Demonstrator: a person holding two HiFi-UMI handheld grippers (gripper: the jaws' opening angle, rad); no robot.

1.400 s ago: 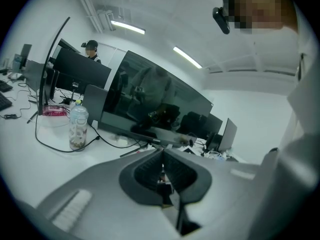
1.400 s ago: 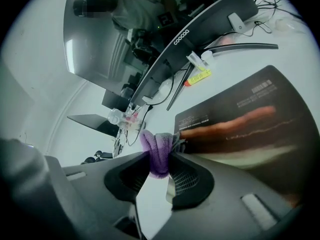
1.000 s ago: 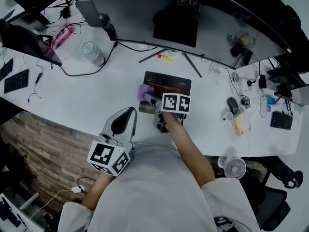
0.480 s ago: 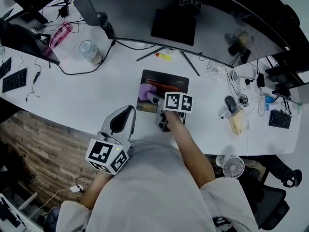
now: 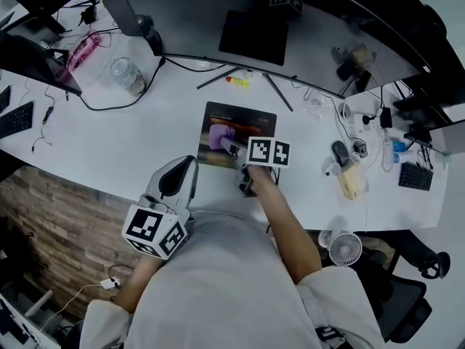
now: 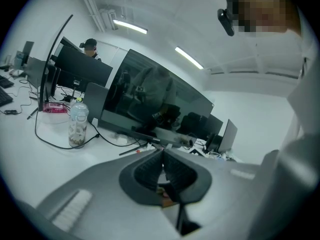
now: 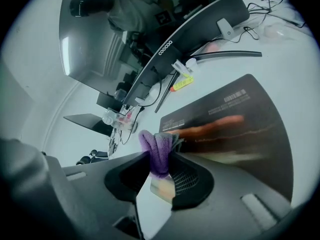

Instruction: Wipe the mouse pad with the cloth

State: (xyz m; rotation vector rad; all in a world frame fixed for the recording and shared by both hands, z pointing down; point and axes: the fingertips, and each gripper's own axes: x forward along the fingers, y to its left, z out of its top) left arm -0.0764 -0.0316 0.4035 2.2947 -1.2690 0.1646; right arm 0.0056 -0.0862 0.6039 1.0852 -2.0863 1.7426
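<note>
A dark mouse pad (image 5: 243, 120) with a reddish streak lies on the white desk (image 5: 131, 140) in front of the curved monitor; it fills the right of the right gripper view as the mouse pad (image 7: 235, 129). My right gripper (image 5: 227, 145) is shut on a purple cloth (image 5: 216, 134), which rests on the pad's left part. The cloth (image 7: 157, 151) bulges from between the jaws. My left gripper (image 5: 176, 177) hangs over the near desk edge, left of the pad. Its jaws (image 6: 162, 171) meet with nothing between them.
A curved monitor (image 5: 290, 35) on thin legs stands behind the pad, with a yellow marker (image 5: 236, 82) near it. A plastic bottle (image 5: 123, 75) and a black cable (image 5: 109, 107) lie at the left. A mouse (image 5: 339, 152), cables and a small fan (image 5: 345, 248) are at the right.
The right gripper has slid the purple cloth a little further onto the pad. The head view has shifted slightly; the left gripper stays by the desk edge.
</note>
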